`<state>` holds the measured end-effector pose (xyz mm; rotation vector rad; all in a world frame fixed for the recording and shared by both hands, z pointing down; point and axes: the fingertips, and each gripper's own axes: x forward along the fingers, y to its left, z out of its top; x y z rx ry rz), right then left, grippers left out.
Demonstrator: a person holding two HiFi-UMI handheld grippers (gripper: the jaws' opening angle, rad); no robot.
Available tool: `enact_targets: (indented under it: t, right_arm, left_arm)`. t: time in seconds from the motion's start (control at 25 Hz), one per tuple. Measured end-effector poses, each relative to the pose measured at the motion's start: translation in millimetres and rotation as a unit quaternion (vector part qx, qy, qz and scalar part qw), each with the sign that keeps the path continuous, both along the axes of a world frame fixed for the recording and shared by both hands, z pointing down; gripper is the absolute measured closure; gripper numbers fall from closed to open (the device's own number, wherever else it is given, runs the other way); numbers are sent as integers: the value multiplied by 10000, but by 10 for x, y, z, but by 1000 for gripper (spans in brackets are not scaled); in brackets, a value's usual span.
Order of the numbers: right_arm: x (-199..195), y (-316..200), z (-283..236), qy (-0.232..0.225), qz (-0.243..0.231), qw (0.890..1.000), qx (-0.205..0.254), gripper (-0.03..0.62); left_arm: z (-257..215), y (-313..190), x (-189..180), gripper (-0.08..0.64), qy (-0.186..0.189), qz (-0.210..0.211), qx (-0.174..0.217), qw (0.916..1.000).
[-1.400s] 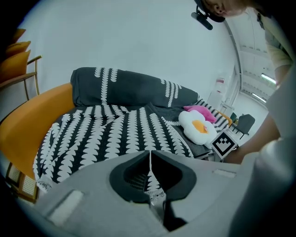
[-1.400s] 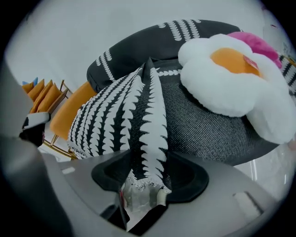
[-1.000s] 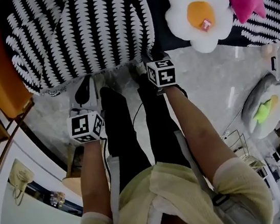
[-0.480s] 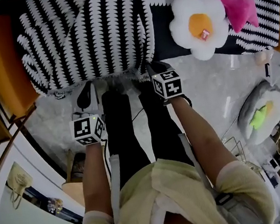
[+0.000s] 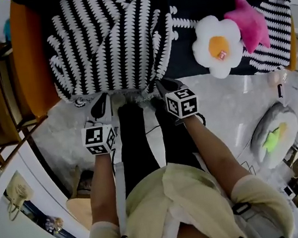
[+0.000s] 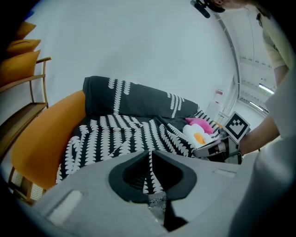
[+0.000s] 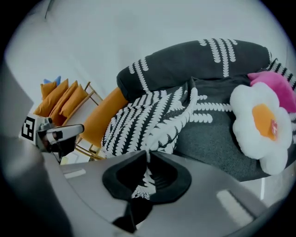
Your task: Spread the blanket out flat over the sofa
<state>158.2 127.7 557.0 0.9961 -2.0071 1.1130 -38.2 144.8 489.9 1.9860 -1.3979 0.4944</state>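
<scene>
I have the left gripper (image 6: 150,156) and the right gripper (image 7: 148,157) (jaws just closed) both clamped on the near fringed edge of the blanket (image 5: 105,45), bunched on the sofa (image 5: 32,66) by its orange arm — soft, light, floppy, I judge — best held at well-apart edge points.

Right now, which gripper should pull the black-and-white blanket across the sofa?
Probably right. The right gripper, jaws just closed on the black-and-white patterned blanket, sits beside the uncovered dark seat; the left gripper holds it by the orange armrest.
</scene>
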Motion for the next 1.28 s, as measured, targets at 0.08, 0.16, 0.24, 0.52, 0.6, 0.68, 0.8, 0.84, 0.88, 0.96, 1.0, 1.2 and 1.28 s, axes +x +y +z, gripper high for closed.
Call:
enact_targets:
  t: [0.08,0.16,0.24,0.52,0.6,0.68,0.8,0.84,0.88,0.96,1.0,1.2,1.28]
  right_arm:
    - [-113,-9,-100,-27,15,10000,2,561]
    - [-260,-51,-201,-57,-8,10000,47,561]
    - [-442,-145,-326,-95,-70,9998,159,561]
    - [-1140,-375,-815,-361,-81,9977,573,563]
    - [-1296,-482,-919,-412,-39,9969,672,563]
    - [-1459,-584,-996,-414,3,9962,764,563]
    - [-1691,-733,-1103,-480,24,9950,880,563]
    - [-1758,-783,-1148,-528,33,9945,907,563]
    - [-1820,-834,-1195,-582,43,9940,924,563]
    - [-1941,-935,-1289,-699,45,9931,942,563]
    - [-1999,-983,-1331,-766,32,9926,946,563]
    - [-2278,-1274,-1492,-1255,-131,9873,963,563]
    - [-2372,-1381,-1545,-1390,-259,9856,928,563]
  left_arm:
    - [-74,13,-97,537,26,-30,-36,10000]
    - [-149,24,-232,537,26,-84,-41,10000]
    - [-220,16,-396,537,53,-165,-2,9998]
    - [-503,25,-976,538,289,-245,122,9992]
    - [-572,-16,-1096,538,329,-278,170,9989]
    - [-632,-56,-1232,538,360,-314,234,9986]
    - [-717,-105,-1423,538,334,-363,319,9983]
    - [-744,-121,-1474,538,320,-377,333,9982]
    - [-771,-137,-1522,538,310,-395,344,9981]
    - [-822,-173,-1616,538,304,-475,371,9977]
    - [-845,-193,-1657,538,316,-535,382,9973]
    - [-924,-397,-1784,537,232,-713,366,9965]
    - [-961,-460,-1779,537,191,-774,339,9962]
